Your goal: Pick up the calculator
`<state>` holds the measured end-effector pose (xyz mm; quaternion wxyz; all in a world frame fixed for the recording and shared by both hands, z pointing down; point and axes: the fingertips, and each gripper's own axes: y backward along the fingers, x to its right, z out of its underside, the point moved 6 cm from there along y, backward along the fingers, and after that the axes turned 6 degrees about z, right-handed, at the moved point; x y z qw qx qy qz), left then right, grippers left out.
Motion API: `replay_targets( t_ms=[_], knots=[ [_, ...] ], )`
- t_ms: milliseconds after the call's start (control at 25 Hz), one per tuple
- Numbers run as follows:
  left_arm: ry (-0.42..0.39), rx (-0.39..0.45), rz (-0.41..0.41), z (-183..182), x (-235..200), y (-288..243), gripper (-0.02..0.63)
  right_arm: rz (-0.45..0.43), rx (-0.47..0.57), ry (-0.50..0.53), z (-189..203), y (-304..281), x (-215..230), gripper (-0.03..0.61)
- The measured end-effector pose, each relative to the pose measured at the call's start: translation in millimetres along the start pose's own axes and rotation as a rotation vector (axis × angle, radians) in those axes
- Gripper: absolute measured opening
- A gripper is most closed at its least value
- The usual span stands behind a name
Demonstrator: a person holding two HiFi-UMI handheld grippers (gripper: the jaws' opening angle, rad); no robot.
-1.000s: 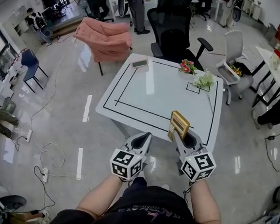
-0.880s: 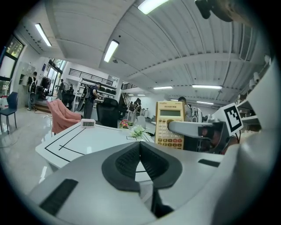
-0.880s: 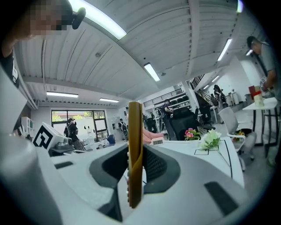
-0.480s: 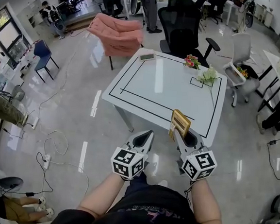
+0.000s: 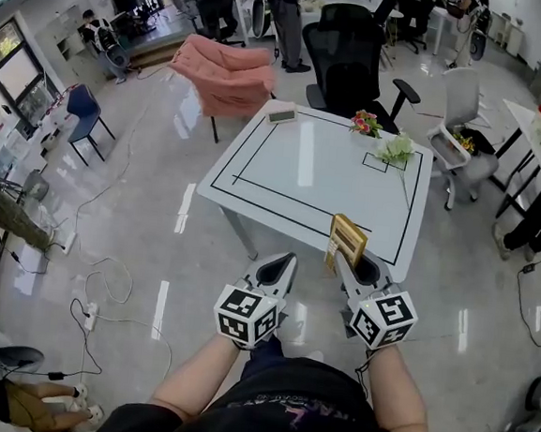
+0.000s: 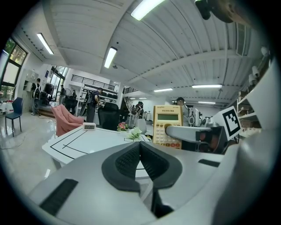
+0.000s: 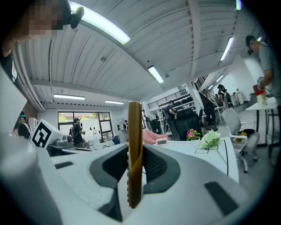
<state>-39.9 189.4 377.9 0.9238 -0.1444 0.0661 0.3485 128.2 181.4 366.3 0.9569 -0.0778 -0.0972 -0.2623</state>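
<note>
The yellow calculator (image 5: pixel 346 241) stands upright between the jaws of my right gripper (image 5: pixel 343 258), which is shut on it, held in the air in front of the white table's (image 5: pixel 348 194) near edge. In the right gripper view the calculator (image 7: pixel 135 154) shows edge-on between the pads. From the left gripper view its keypad and display (image 6: pixel 167 126) face me. My left gripper (image 5: pixel 282 263) is shut with nothing in it, beside the right one, its pads (image 6: pixel 140 160) pressed together.
On the table stand a small digital clock (image 5: pixel 281 116) at the far left corner, pink flowers (image 5: pixel 361 125) and white flowers (image 5: pixel 395 152) at the far right. A pink armchair (image 5: pixel 224 77), a black office chair (image 5: pixel 353 53) and a white chair (image 5: pixel 467 124) surround it. Cables lie on the floor at left.
The table and room have shifted in the head view, the table now sitting slightly farther from my grippers. Both grippers keep their pose, and the calculator stays gripped in the right one.
</note>
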Motion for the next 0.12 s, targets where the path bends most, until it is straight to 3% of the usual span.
replay_targets(
  t_ms=[120],
  knots=[
    [-0.006,-0.001,0.006,1.1,1.1,-0.8,0.002,0.006,0.002,-0.002,1.7,0.8,1.5,0.083]
  ],
)
